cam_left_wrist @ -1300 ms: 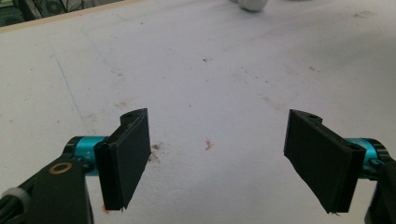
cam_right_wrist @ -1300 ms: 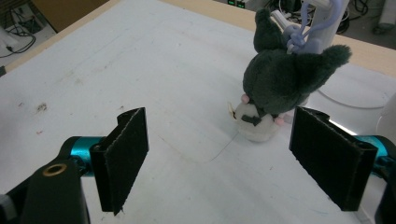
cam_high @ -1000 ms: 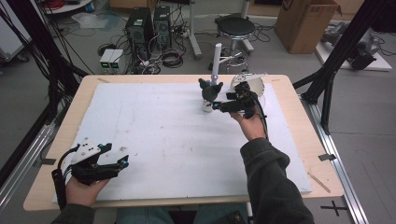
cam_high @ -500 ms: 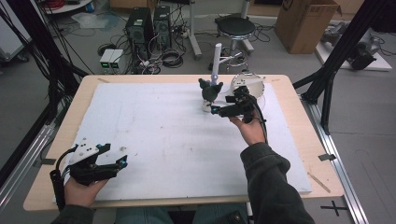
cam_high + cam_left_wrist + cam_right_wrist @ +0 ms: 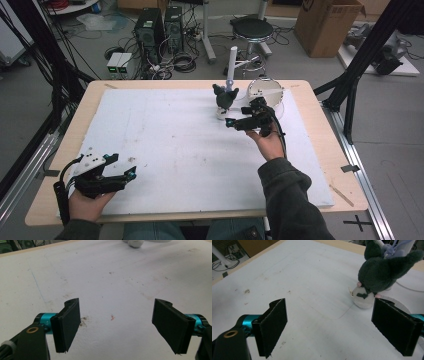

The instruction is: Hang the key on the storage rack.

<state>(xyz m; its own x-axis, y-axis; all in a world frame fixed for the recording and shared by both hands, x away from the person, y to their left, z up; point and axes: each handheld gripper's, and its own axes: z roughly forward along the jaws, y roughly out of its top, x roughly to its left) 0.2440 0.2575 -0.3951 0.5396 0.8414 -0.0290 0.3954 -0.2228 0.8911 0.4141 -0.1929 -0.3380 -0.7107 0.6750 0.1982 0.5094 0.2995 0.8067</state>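
One dark grey plush toy with a pale, whitish face (image 5: 223, 98) stands at the far side of the white foam-covered worktop (image 5: 165, 145), head down on its pale round part, its long axis roughly upright, with a slim white post (image 5: 231, 62) rising just behind it. It lies just ahead of the right claw (image 5: 234, 122) and a little to one side: in the right gripper view the toy (image 5: 379, 275) sits beyond the right-hand pad (image 5: 395, 328), apart from it, not between the jaws. That claw's jaws have just been opening and now stand wide with nothing between them. To close on the toy, I judge the claw must shift sideways toward it. One white round bowl-like dish (image 5: 265, 90) rests just behind the right hand. The left claw (image 5: 131, 174), also spread wide and empty, hovers low near the front edge, well apart from the toy, so the right hand is clearly nearer.
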